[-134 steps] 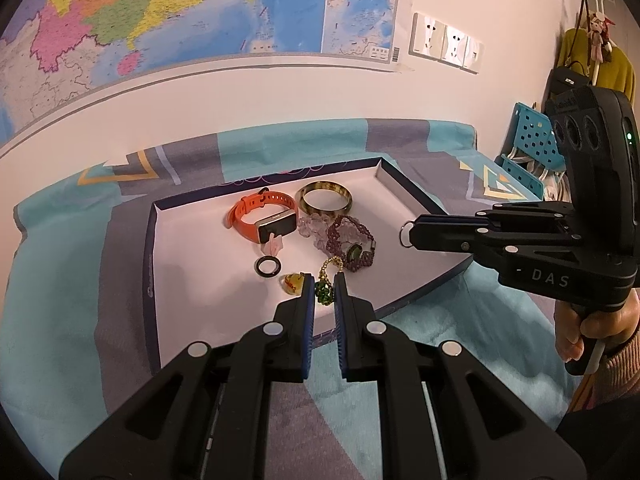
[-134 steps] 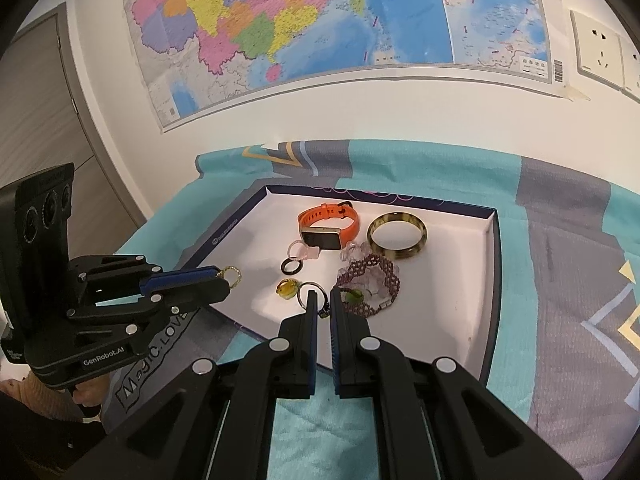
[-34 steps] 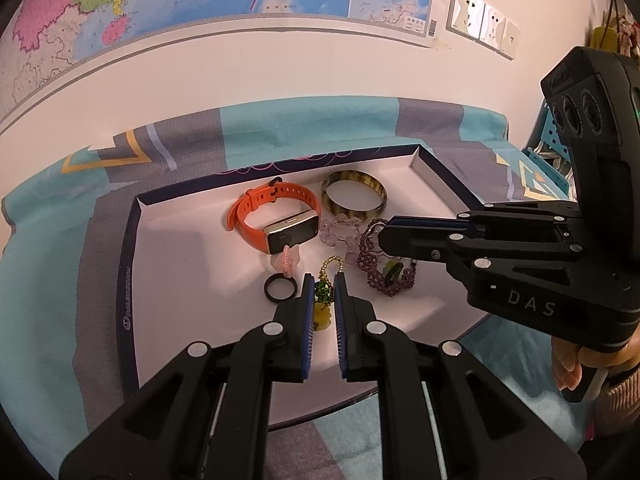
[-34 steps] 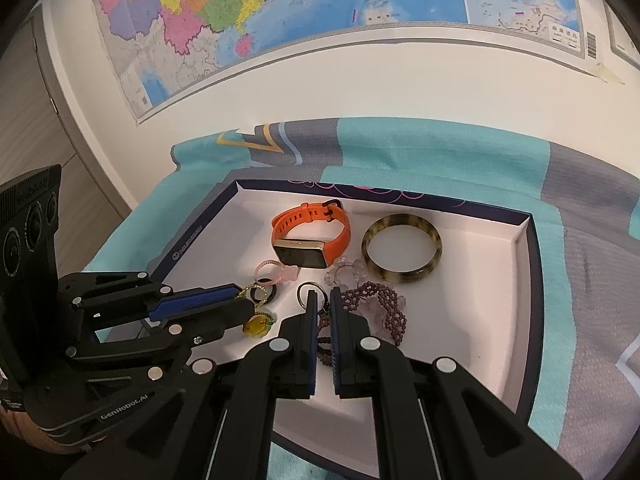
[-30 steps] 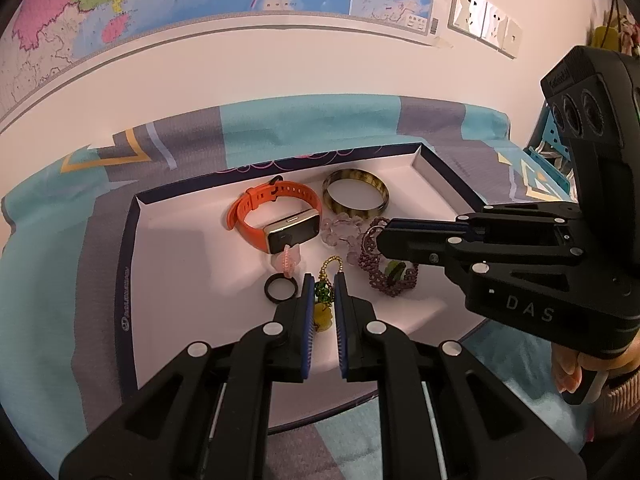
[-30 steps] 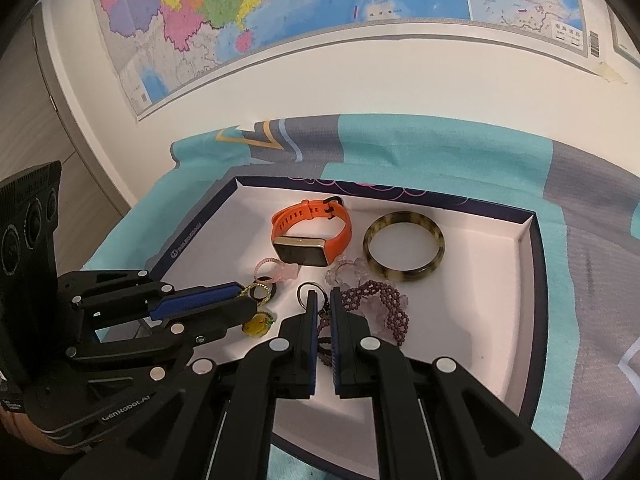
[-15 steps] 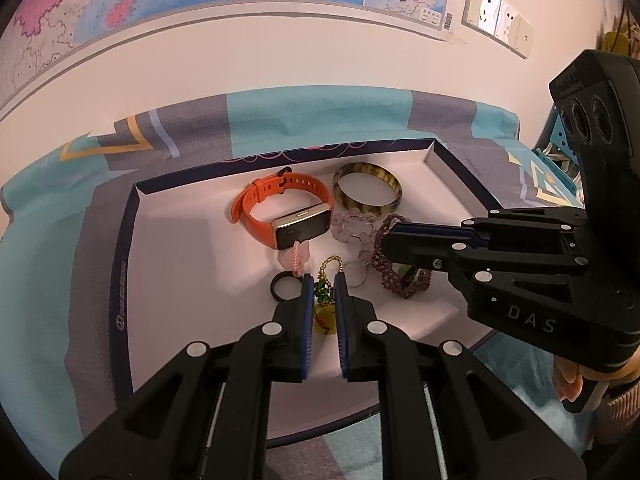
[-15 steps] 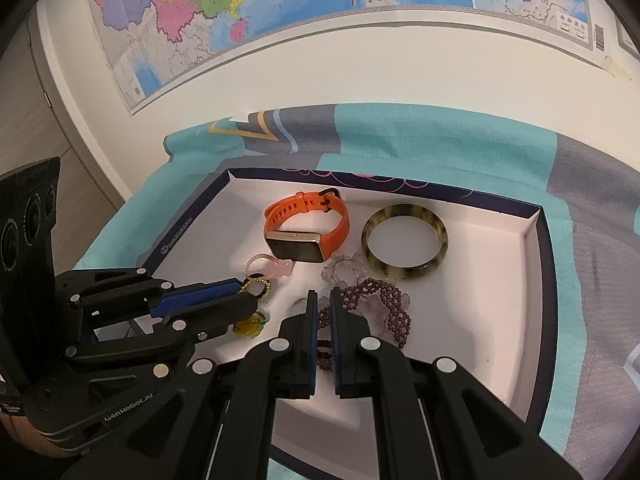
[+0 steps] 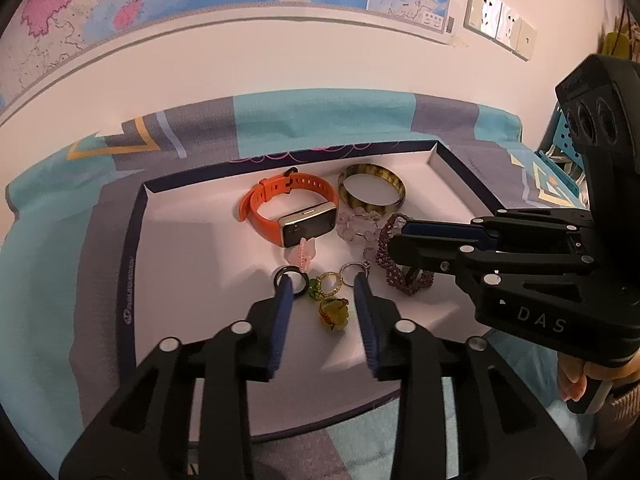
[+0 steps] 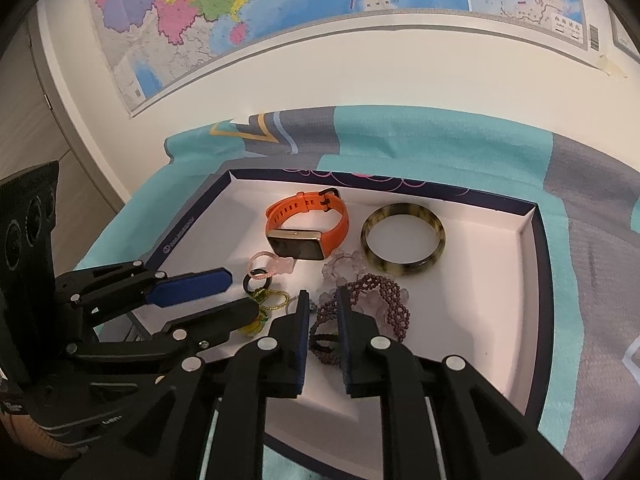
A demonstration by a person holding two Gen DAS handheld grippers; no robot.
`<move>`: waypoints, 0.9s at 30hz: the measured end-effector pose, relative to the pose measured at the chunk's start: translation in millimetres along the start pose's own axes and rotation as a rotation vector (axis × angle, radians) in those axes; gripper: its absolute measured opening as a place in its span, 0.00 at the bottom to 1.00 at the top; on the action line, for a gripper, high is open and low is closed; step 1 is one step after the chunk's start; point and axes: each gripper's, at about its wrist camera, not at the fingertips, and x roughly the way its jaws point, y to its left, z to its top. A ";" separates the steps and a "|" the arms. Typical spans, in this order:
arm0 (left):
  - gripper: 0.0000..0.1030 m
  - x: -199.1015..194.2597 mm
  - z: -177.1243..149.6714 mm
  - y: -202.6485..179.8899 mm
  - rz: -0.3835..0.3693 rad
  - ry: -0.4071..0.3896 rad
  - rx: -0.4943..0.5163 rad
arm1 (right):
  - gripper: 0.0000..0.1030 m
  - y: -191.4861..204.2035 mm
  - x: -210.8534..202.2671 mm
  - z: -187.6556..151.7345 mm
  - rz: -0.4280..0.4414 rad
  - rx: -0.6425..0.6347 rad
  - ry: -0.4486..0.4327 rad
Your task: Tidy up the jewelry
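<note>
Both grippers angle downward side by side. The left gripper [image 9: 322,286] is opening its jaws wide; the right gripper [image 10: 323,300] is opening slightly.

Tray [image 9: 132,240] lies on a cloth [image 9: 44,240] that runs back to the wall; map [image 10: 280,0] on the wall behind; wall sockets [image 9: 500,26] right of the map in the left wrist view. In the tray, far row: watch [image 9: 292,216] left, bangle [image 9: 372,190] right, near each other; clear bead bracelet [image 9: 358,226] just before the bangle, touching the woven bead bracelet [image 9: 400,268] to its right; charm [image 9: 305,254] just before the watch. Near row, left to right: dark ring [image 9: 291,276]; green-bead ring [image 9: 324,284]; plain ring [image 9: 352,268]; amber ring [image 9: 333,312] nearest the front edge. Left gripper [image 9: 323,300] straddles the near row, jaws opening, nothing pressed; right gripper [image 10: 322,312] over the woven bracelet, jaws opening.
</note>
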 end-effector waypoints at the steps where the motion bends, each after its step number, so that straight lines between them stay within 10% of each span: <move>1: 0.34 -2.0 -0.3 0.1 0.004 -0.006 0.001 | 0.17 -0.2 -0.8 -0.3 -0.001 0.000 -0.002; 15: 0.80 -40.2 -15.0 -0.5 0.080 -0.087 0.000 | 0.41 1.9 -26.5 -15.8 -0.060 -0.011 -0.053; 18: 0.95 -52.0 -21.4 -0.6 0.101 -0.111 0.003 | 0.59 5.8 -36.9 -22.6 -0.069 -0.022 -0.075; 27: 0.94 -78.4 -46.3 0.8 0.140 -0.138 -0.022 | 0.93 18.6 -63.5 -57.3 -0.135 -0.043 -0.124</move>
